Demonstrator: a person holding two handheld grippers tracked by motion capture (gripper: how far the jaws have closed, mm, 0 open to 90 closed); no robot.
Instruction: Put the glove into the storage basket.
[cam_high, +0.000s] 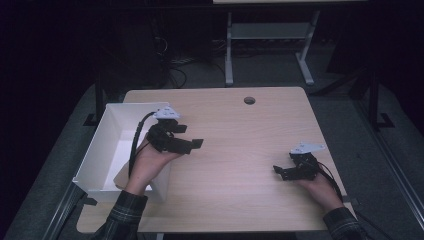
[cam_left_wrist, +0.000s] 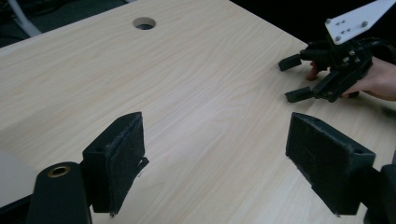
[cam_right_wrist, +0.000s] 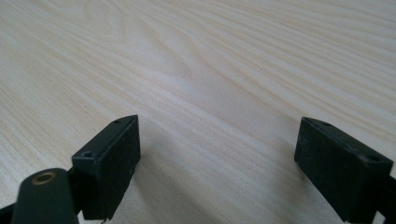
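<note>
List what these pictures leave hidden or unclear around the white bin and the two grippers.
- White bin, high view: the left hand and left gripper cover its right wall; part of the floor is hidden.
- Right gripper, high view: jaws too small and dark to judge.
- Left gripper view: the bin's corner is cut off at the left edge.

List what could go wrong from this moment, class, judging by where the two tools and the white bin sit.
1. The white bin overhangs the table's left edge; the left tool, just beside it, might nudge it off.
2. The right tool hovers low with jaws open, so its tips could scrape the wood.
</note>
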